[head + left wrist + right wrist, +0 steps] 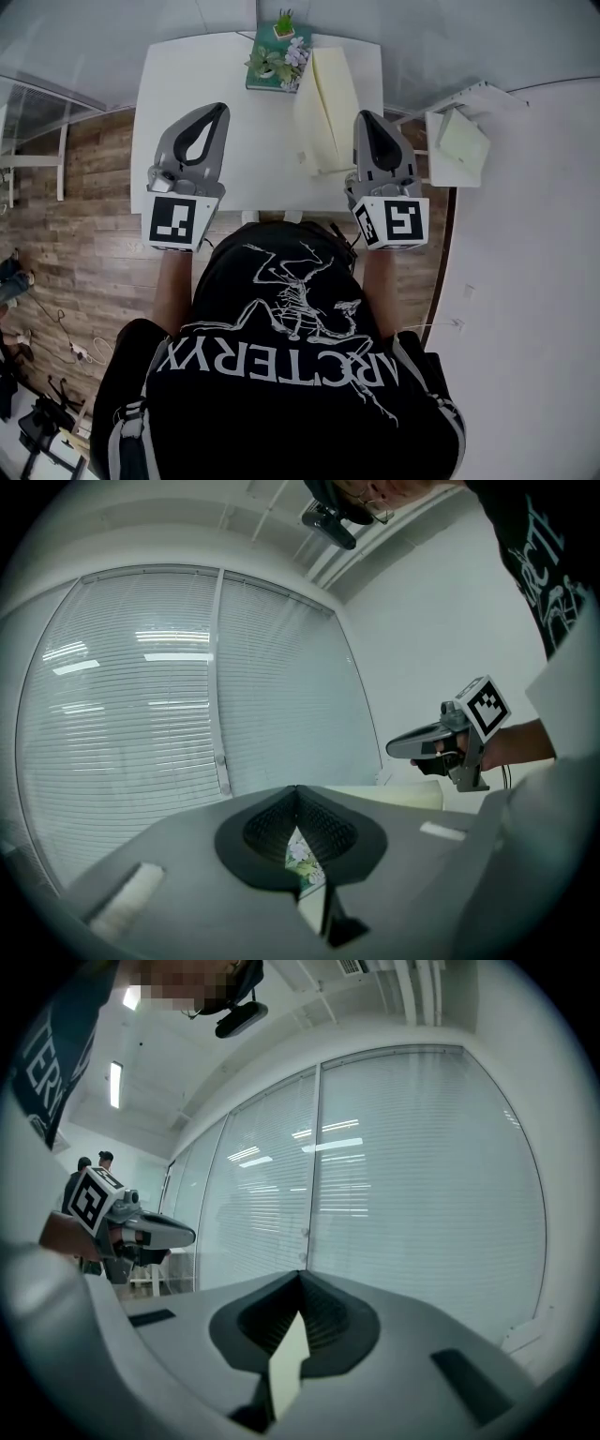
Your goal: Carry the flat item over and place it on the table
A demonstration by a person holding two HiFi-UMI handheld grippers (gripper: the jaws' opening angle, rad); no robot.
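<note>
The white table (244, 141) carries a pale yellow flat item (323, 103) lying along its right half. The right gripper (367, 114) hangs over the table's right edge, just beside that item, with its jaws pressed together on nothing. The left gripper (221, 107) is over the table's left half, also closed and empty. A teal book (262, 82) topped with small plants (281, 58) sits at the table's far edge.

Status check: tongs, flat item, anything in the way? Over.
Left tongs and right tongs shut, empty. Pale flat item lies on white table, beside right tongs. Plants by its far end.
</note>
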